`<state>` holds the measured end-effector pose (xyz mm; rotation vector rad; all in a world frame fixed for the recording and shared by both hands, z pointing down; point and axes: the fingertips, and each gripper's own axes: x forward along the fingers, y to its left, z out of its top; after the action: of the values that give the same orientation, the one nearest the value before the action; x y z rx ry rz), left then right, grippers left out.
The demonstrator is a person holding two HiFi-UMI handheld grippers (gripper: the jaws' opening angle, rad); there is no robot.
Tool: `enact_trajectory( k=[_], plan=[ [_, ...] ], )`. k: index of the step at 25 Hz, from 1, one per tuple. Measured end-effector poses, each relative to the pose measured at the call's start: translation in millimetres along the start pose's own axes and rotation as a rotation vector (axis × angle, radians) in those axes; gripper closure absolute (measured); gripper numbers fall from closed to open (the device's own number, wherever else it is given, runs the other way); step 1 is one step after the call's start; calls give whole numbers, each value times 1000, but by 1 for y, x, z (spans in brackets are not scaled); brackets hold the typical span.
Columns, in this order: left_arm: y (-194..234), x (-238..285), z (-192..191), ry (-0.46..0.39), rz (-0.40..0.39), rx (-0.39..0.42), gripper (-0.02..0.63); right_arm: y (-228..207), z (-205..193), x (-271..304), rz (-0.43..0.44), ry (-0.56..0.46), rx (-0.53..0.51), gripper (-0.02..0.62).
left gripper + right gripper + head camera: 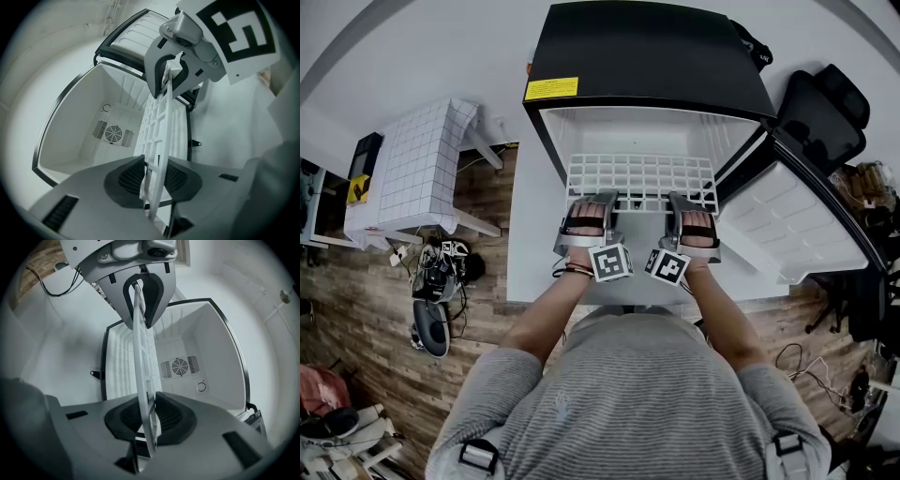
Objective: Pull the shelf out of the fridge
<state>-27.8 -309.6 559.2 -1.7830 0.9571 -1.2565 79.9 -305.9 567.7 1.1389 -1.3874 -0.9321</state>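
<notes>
The black-topped mini fridge [647, 56] stood on a white counter [525, 253]. Its door [797, 216] was swung wide to the right, and the white cavity faced the person. The white grid shelf [642, 178] lay level in the mouth of that cavity. Its front edge pointed toward the person and the rest reached back inside.

The left tongs [586, 217] pinched the shelf's front edge left of centre. The right tongs [689, 216] pinched it right of centre, so the two were near each other but apart. In each gripper view the dark pads pressed on either face of the thin lattice.

The shelf looked light and stiff, a thin open grid of smooth bars. It would probably slip under a loose grip and bind in the side rails if pulled unevenly. Gripping the front edge at two spaced points, as here, seemed the right hold for a straight, level pull.
</notes>
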Motion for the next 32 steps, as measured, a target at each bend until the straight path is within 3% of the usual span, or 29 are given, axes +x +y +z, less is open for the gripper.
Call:
enact_trajectory(
  k=[32],
  plan=[
    [-6, -6, 0, -34, -11, 7, 508, 4, 0, -8, -20, -15, 5, 543]
  ],
)
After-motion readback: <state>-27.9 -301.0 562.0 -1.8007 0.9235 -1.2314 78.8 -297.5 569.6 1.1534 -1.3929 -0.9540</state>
